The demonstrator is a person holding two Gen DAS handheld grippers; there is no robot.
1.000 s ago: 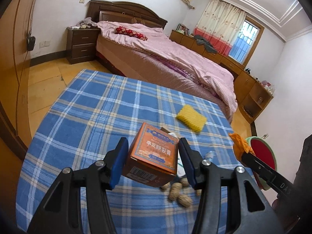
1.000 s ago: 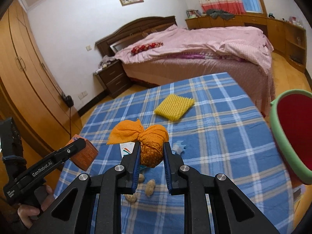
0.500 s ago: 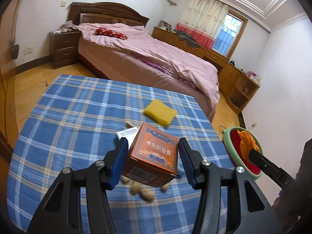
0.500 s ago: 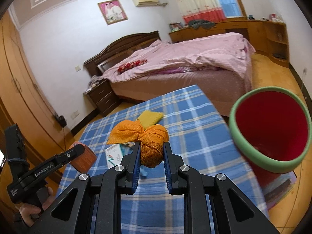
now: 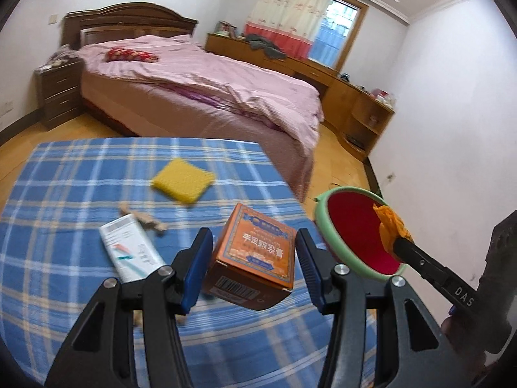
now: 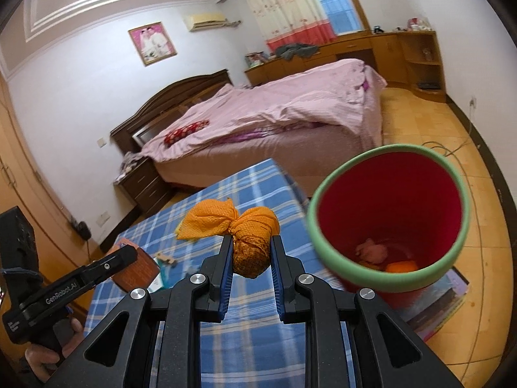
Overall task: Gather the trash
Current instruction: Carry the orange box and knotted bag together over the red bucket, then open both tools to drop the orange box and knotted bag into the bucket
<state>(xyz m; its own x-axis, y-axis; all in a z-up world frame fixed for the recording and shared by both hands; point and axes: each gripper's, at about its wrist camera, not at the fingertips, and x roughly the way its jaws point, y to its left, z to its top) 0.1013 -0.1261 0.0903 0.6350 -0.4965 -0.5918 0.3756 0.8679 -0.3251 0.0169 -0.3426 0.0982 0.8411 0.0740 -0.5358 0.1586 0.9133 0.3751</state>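
Step in hand, as we judge it: carrying trash to the bin. Lower centre of the right view, our right claw (image 6: 251, 260) is clenched on the bundle (image 6: 250, 245), long axis upright, knot and tail pointing up-left. Lower centre of the left view, our left claw (image 5: 254, 263) grasps the box (image 5: 255, 258), tilted, printed face up, barcode end toward us. Beyond, at right, the bin (image 6: 326, 260) stands past the surface (image 6: 258, 336) edge, mouth open. Next move: bring the bundle over the mouth, then release.
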